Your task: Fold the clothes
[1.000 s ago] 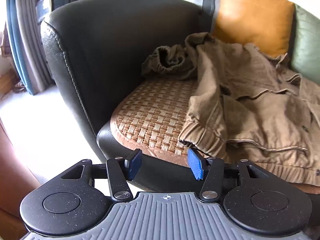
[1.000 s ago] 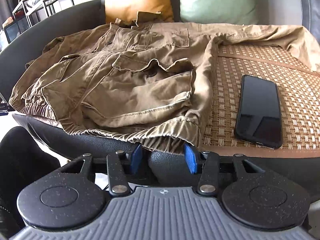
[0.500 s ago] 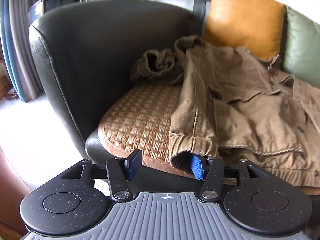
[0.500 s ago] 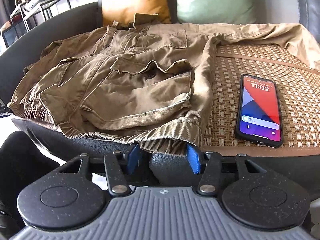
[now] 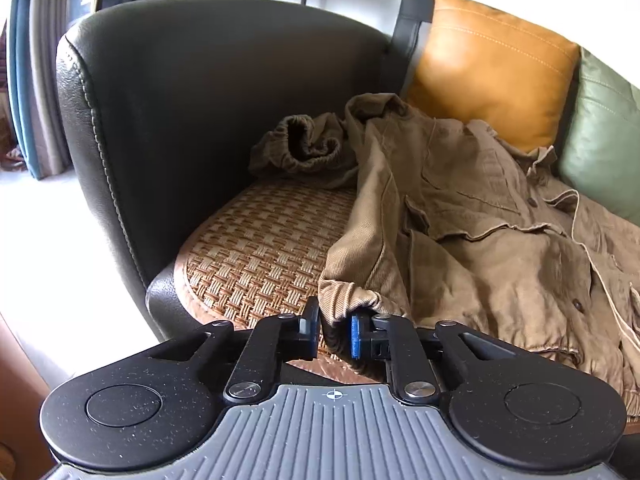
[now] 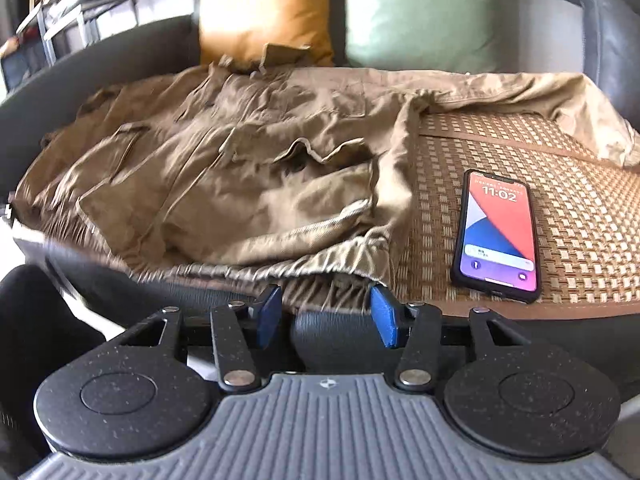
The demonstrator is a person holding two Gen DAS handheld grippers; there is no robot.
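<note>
A: How far along is the fold?

B: Barely begun. The rumpled khaki cotton jacket (image 5: 472,240) lies spread unfolded on the woven rattan seat mat (image 5: 256,256) of the black leather sofa (image 5: 208,92).

A: And the grippers?

B: The left gripper (image 5: 334,332) has just been closing and pinches the ribbed hem corner. The right gripper (image 6: 326,314) stands open at the hem.

A: Anything unclear?

B: The right view is blurred; the far sleeve runs out of frame.
</note>
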